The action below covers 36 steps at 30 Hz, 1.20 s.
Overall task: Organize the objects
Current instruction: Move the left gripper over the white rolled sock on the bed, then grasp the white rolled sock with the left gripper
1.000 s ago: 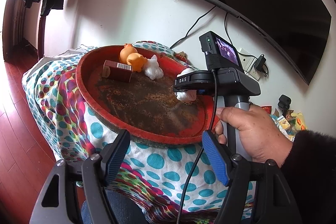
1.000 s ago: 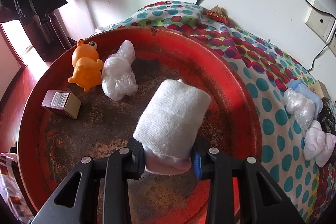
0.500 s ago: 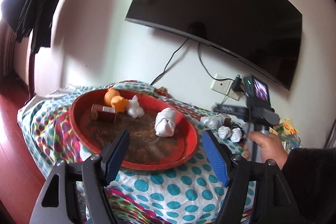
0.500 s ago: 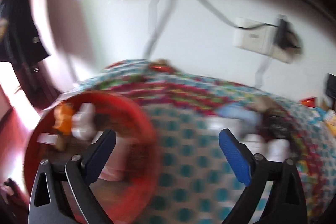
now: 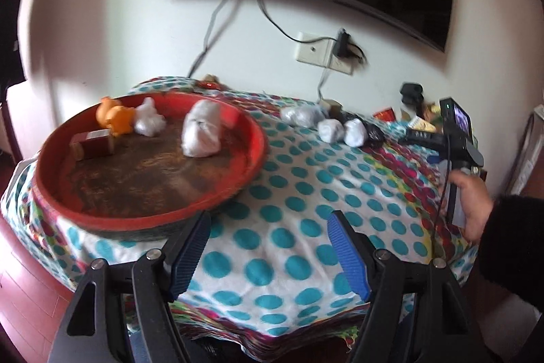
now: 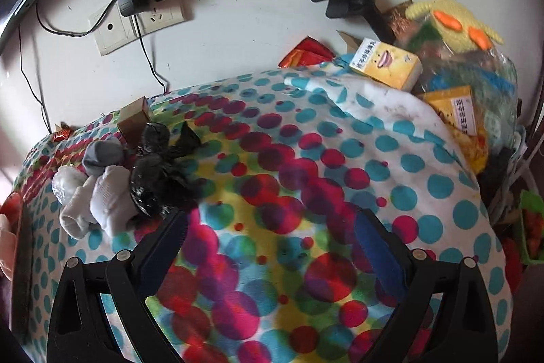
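- My left gripper (image 5: 268, 247) hovers above the near edge of a table draped in a polka-dot cloth (image 5: 289, 193); its blue-padded jaws stand spread apart with nothing between them.
- A round red tray (image 5: 244, 128) sits on the left part of the table, close in front of my left gripper.
- In the tray I see a rolled white sock (image 5: 201, 133) standing near the far right side, a crumpled white plastic wad (image 5: 148, 122), an orange toy figure (image 5: 114, 115) at the back rim, and a small brown box (image 5: 93, 143) to the left.
- My right gripper (image 6: 268, 247) points down at the cloth on the right part of the table; its jaws are spread wide and hold nothing.
- From the left wrist view I see a hand (image 5: 471, 203) in a dark sleeve gripping the right gripper's handle at the table's right edge.
- Just left of my right gripper's left finger lies a cluster still on the cloth: two rolled white socks (image 6: 98, 199), a grey rolled sock (image 6: 102, 155), and a crumpled black plastic bag (image 6: 159, 172), all touching one another.
- A small cardboard box (image 6: 134, 121) stands just behind that cluster.
- At the far right, against the wall, a yellow carton (image 6: 387, 63) rests among packets and a yellow knitted toy (image 6: 455, 19).
- A wall socket (image 6: 142, 22) with a black adapter plugged in sits above the table.
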Motion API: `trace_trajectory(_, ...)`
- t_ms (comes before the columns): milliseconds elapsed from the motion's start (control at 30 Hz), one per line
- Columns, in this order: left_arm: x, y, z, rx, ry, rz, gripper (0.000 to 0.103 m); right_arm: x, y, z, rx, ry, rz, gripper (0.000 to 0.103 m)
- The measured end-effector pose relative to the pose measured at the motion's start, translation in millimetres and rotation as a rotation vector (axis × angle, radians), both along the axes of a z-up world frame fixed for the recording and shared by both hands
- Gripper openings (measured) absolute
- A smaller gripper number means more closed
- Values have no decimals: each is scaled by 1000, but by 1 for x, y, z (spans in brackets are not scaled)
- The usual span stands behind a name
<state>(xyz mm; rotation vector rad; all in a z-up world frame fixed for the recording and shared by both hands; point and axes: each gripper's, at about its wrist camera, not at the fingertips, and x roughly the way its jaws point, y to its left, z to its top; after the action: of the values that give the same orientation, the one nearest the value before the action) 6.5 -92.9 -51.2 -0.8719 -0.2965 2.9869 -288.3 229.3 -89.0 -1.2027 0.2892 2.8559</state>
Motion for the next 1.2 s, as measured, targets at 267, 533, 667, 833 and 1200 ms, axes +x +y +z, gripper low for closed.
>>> trace_trajectory(267,-83,61,22,-26,-41,-122,73,0,28,-10,-224,9,-5,99)
trace_trajectory(533,-186,98,7,-127,-174,-150,73,0,30,-11,-275,21,19,101)
trace_trajectory(667,-225,107,-7,-207,-224,-152,73,2,32,-11,-279,25,8,103)
trace_trajectory(833,-264,103,-15,-168,-260,-120,73,4,32,-10,-275,23,16,103)
trace_trajectory(1200,-327,126,-26,-302,-301,-122,50,3,27,-8,-279,31,47,103)
